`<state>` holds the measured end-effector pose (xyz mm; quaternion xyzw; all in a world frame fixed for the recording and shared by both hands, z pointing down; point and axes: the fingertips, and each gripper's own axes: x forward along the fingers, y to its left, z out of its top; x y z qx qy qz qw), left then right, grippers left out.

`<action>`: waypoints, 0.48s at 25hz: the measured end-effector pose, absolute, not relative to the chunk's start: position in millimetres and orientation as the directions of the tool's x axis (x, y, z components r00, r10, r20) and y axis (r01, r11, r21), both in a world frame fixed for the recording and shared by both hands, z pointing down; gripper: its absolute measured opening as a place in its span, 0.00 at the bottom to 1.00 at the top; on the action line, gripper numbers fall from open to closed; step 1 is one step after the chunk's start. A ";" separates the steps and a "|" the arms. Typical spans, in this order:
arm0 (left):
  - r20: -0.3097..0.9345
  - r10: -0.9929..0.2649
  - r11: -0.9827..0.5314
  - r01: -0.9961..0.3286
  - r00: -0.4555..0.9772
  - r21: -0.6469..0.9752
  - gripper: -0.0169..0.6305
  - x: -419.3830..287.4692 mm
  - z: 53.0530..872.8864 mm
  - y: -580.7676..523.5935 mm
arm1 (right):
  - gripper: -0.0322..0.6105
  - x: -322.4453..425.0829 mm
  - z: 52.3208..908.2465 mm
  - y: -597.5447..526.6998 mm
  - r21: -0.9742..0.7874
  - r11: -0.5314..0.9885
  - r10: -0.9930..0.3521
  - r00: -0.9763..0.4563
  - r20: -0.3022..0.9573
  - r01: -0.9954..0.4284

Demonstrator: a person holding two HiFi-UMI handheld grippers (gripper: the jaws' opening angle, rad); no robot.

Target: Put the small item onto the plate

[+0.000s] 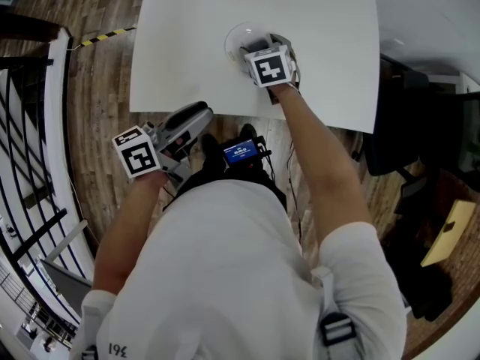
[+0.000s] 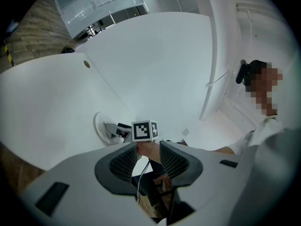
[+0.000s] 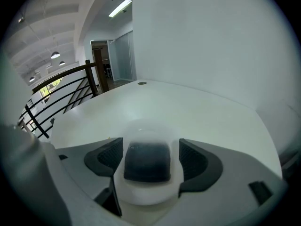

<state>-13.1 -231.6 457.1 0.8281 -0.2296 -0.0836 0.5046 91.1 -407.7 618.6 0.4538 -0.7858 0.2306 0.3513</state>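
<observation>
Your table (image 1: pixel 187 36) is smooth, matt white. On the table, the plate (image 3: pixel 143 125) is smooth white with a soft sheen, and the small item (image 3: pixel 146 161) in it is dark and matt. Beside the table, the floor (image 1: pixel 97 126) is grainy wood planks. Your left gripper (image 2: pixel 146 160) is matt grey plastic with dark ribbed pads (image 2: pixel 124 164).

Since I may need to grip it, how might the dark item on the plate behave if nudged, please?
The dark item looks blocky and flat-sided, so it probably slides rather than rolls. The plate looks smooth, so it may skid.
</observation>
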 end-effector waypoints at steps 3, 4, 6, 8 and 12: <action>0.085 -0.462 -0.391 -0.289 0.883 0.874 0.23 -11.8 454.4 -231.4 | 0.60 93.0 610.9 -405.9 -0.047 0.472 -0.562 -0.341 0.754 -0.880; 0.083 -0.461 -0.393 -0.287 0.883 0.874 0.23 -11.5 453.8 -231.3 | 0.60 92.8 607.8 -405.1 -0.054 0.469 -0.564 -0.346 0.750 -0.882; 0.077 -0.460 -0.396 -0.283 0.884 0.873 0.23 -10.7 452.5 -231.3 | 0.60 93.0 600.4 -403.1 -0.070 0.461 -0.570 -0.355 0.741 -0.885; 0.069 -0.461 -0.399 -0.277 0.885 0.874 0.23 -10.3 450.9 -231.6 | 0.60 92.6 592.2 -401.1 -0.090 0.452 -0.578 -0.368 0.728 -0.887; 0.051 -0.466 -0.407 -0.265 0.883 0.874 0.23 -10.1 446.1 -231.3 | 0.60 101.8 575.8 -401.5 -0.083 0.429 -0.621 -0.360 0.696 -0.900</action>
